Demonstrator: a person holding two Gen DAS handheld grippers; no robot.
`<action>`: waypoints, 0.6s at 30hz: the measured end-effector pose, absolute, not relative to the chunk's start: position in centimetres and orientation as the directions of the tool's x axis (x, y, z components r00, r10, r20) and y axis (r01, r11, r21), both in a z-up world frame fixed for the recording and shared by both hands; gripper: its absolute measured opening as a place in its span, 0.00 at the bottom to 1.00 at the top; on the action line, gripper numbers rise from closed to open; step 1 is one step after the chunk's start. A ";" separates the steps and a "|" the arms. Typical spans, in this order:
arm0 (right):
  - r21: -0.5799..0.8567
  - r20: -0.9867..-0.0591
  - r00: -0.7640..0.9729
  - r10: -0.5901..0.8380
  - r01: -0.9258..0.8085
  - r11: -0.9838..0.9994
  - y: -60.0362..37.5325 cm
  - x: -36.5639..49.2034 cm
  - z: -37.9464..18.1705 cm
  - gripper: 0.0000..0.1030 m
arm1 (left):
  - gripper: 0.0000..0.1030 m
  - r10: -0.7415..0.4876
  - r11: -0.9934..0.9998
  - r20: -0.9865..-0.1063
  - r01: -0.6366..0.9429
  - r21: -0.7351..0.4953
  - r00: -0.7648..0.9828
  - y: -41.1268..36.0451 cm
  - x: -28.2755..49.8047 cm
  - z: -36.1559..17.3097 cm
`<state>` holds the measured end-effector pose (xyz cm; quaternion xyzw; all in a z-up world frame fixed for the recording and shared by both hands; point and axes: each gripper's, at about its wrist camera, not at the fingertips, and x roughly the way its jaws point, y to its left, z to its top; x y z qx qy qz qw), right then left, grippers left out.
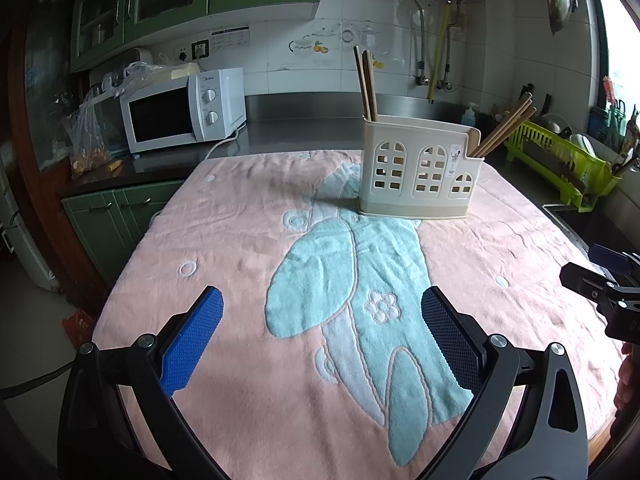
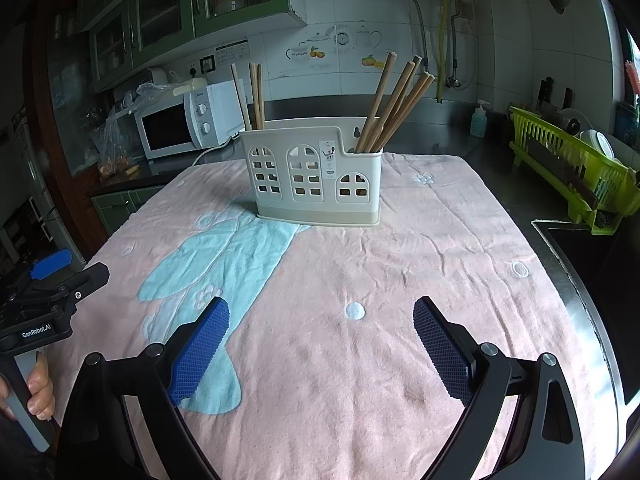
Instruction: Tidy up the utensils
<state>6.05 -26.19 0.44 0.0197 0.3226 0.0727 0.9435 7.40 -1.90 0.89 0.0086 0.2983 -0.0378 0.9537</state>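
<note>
Two handheld tools are hovering low over a tabletop (image 2: 560, 280) covered by a pink towel (image 2: 400, 264) with a pale blue cartoon figure. Both tools are empty.

In the left wrist view, the left tool (image 1: 322, 340) is filling the bottom of the frame, its blue ridged pads spread wide with only towel between them. In the right wrist view, the right tool (image 2: 320, 348) is sitting at the bottom centre, likewise spread wide and pinching nothing.

The task's thing is a cream plastic utensil holder (image 2: 314, 176) with arched window cut-outs, standing upright on the far part of the towel. In the right wrist view it is lying straight ahead, centre frame. In the left wrist view it is sitting ahead and toward the upper right, so the right tool appears to be the better lined up of the two.

A small bunch of chopsticks (image 2: 252, 96) is standing nearly upright in the holder's left compartment. A larger bunch of wooden chopsticks (image 2: 396, 104) is leaning up and to the right from the right compartment. Their long axes are running upward out of the holder.

No loose utensils are showing on the towel, so the sorting looks largely finished. Any further grasp would likely call for reaching forward and closing across a stick above the holder's rim.
</note>
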 end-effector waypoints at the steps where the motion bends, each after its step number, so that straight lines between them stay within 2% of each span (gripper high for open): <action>1: 0.084 -0.606 0.781 0.150 -0.125 0.989 -26.2 6.1 0.5 0.88 | 0.95 -0.066 0.997 -0.569 0.076 -0.006 0.819 -1.9 7.3 0.9; 18: 0.085 -0.605 0.781 0.153 -0.127 0.988 -26.1 6.0 0.5 0.88 | 0.95 -0.062 0.997 -0.571 0.071 -0.007 0.819 -1.8 7.2 0.7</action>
